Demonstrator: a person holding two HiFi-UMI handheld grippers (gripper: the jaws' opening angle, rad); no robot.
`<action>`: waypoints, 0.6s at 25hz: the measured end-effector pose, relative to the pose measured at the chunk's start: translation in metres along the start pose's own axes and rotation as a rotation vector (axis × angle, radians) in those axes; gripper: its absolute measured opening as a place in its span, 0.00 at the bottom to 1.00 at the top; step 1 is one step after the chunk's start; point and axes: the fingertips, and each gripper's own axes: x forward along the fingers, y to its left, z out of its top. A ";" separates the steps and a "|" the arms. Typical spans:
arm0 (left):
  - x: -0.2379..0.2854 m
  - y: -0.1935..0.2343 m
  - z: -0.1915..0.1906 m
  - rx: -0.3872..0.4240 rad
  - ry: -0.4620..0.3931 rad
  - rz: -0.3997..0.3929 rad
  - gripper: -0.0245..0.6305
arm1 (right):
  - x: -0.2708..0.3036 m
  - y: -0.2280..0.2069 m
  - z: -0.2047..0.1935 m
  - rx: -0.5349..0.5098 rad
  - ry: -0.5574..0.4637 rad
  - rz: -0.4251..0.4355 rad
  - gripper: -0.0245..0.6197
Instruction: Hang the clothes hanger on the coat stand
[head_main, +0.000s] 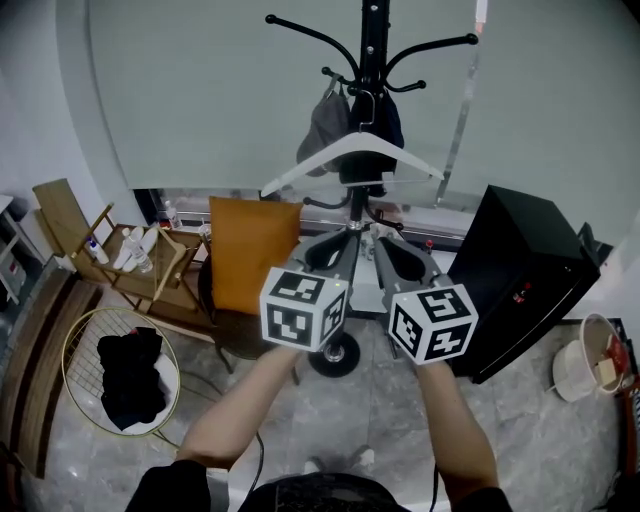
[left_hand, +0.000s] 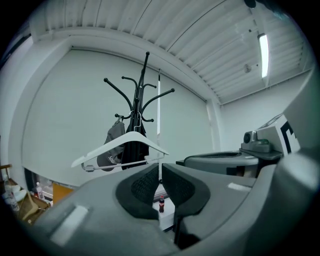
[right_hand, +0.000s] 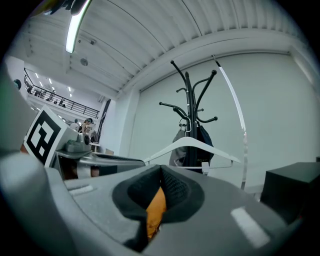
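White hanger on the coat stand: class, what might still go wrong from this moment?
1. The white hanger hangs tilted on the coat stand, its left end lower in the head view; it might swing or slip off its peg.
2. The left gripper and right gripper, both shut and empty, sit below it in the head view; lifting them could knock it loose.

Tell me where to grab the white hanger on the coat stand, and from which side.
Probably take one sloping arm of the white hanger midway, coming level from the front. It hangs broadside to you, so the thin arm can be pinched top and bottom; coat stand and clothes crowd its neck.
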 end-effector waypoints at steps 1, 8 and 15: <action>-0.003 0.003 -0.001 0.012 0.005 0.003 0.07 | 0.000 0.003 0.000 -0.003 0.002 0.001 0.03; -0.016 0.018 -0.001 0.042 0.018 0.014 0.04 | 0.003 0.013 0.001 -0.002 0.005 -0.009 0.03; -0.019 0.019 -0.006 0.029 0.030 0.001 0.04 | 0.004 0.027 0.001 -0.001 0.008 -0.004 0.03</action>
